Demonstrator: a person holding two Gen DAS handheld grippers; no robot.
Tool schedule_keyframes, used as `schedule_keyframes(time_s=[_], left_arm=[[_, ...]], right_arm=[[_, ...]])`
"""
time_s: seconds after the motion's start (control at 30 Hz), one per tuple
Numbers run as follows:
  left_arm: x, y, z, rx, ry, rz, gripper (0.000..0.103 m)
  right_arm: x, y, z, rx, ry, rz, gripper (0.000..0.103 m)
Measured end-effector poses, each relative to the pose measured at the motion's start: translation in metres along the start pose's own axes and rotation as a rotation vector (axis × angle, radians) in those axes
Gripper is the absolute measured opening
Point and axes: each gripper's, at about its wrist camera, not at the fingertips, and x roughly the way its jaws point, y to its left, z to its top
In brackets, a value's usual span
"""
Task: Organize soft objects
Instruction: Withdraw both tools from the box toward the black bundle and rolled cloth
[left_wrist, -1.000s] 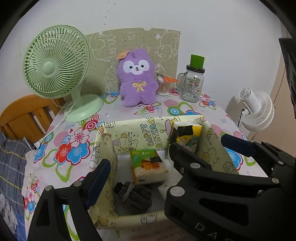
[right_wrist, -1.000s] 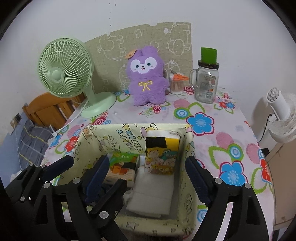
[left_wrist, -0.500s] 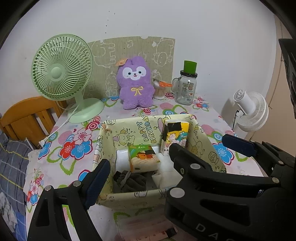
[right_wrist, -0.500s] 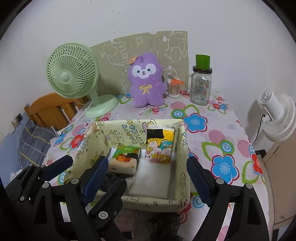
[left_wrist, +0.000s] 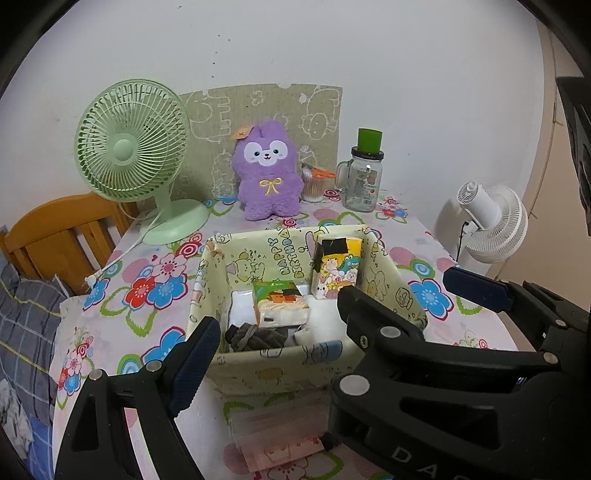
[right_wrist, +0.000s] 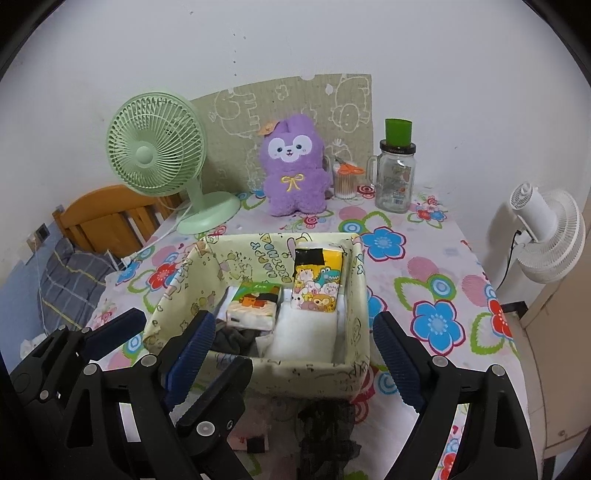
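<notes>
A pale yellow fabric basket (left_wrist: 280, 373) (right_wrist: 306, 380) with cartoon print stands on the flowered tablecloth. Inside lie a green-and-orange tissue pack (left_wrist: 280, 306) (right_wrist: 255, 308), a dark grey cloth bundle (left_wrist: 255, 338) and a white pad (right_wrist: 306, 332). A yellow cartoon tissue pack (left_wrist: 338, 266) (right_wrist: 317, 280) stands upright. A purple plush (left_wrist: 267, 170) (right_wrist: 295, 166) sits at the back. My left gripper (left_wrist: 291, 354) and right gripper (right_wrist: 291, 354) hover side by side before the basket's near wall, both open and holding nothing. A black lacy cloth (right_wrist: 325, 432) lies in front of the basket.
A green desk fan (left_wrist: 133, 147) stands back left. A glass jar with a green lid (left_wrist: 364, 177) and a cotton-swab cup (left_wrist: 314, 184) stand back right. A white fan (left_wrist: 491, 225) sits beyond the table's right edge, a wooden chair (left_wrist: 55, 229) at the left. A pink packet (left_wrist: 280, 450) lies near the front edge.
Both grippers have drawn back and slightly up from the basket, which looks smaller now. The cloth and packet in front of the basket have come into view. Both grippers stay open.
</notes>
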Motion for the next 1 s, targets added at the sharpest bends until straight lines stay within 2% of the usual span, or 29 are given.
schedule_keyframes(time_s=[1.0], left_arm=[[-0.040,-0.004,-0.039,-0.013,-0.024,0.031,0.089]], right_arm=[[-0.043,0.014,-0.041,-0.013,-0.030,0.003,0.089]])
